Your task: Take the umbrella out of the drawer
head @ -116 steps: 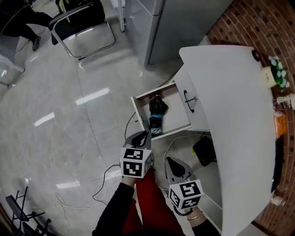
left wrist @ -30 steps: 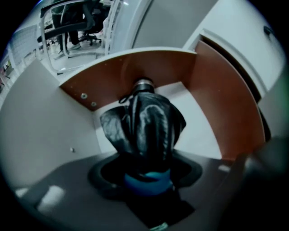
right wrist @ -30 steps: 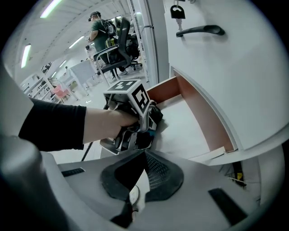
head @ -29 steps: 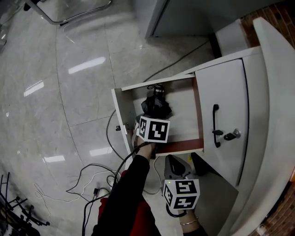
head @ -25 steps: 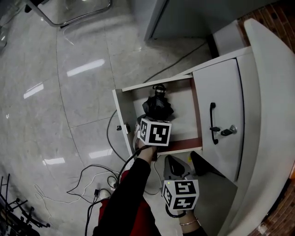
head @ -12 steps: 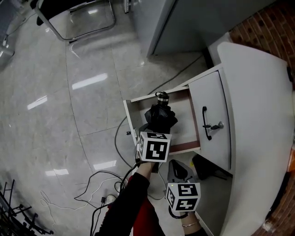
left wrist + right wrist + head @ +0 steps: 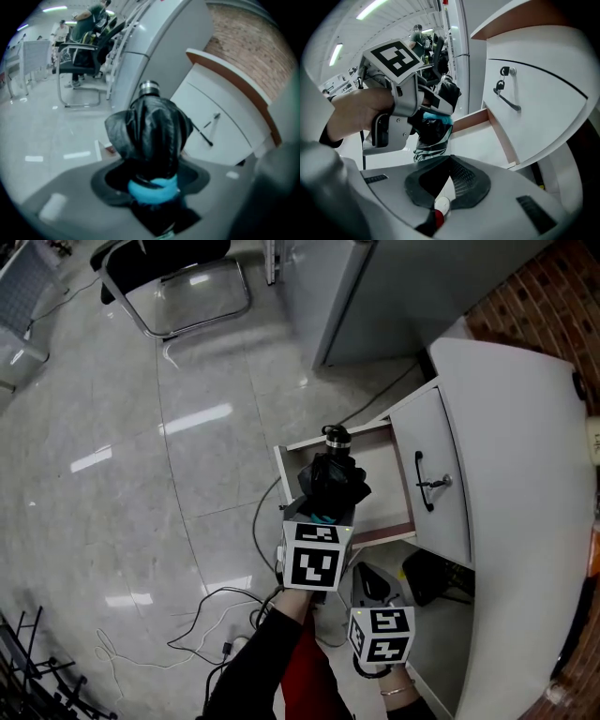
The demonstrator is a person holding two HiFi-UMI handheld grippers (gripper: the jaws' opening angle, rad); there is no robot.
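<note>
A folded black umbrella (image 7: 334, 480) with a blue band and a silver-ringed end hangs above the open white drawer (image 7: 382, 495), lifted out of it. My left gripper (image 7: 321, 514) is shut on it near the blue band; in the left gripper view the umbrella (image 7: 151, 133) fills the space between the jaws of the left gripper (image 7: 153, 183). My right gripper (image 7: 367, 581) sits lower and nearer to me, its jaws together with nothing in them. In the right gripper view, the right gripper (image 7: 449, 162) points at the drawer (image 7: 483, 137) while the left gripper (image 7: 393, 108) holds the umbrella (image 7: 434, 127) above it.
A white cabinet door with a black handle and key (image 7: 427, 482) stands right of the drawer, under the white desk top (image 7: 525, 474). Cables (image 7: 216, 615) trail on the glossy floor at left. A chair (image 7: 178, 277) and a grey cabinet (image 7: 375, 287) stand farther off.
My left gripper has risen with the umbrella, lifting it from the drawer's bottom to above the drawer. The right gripper rose slightly and stays shut.
</note>
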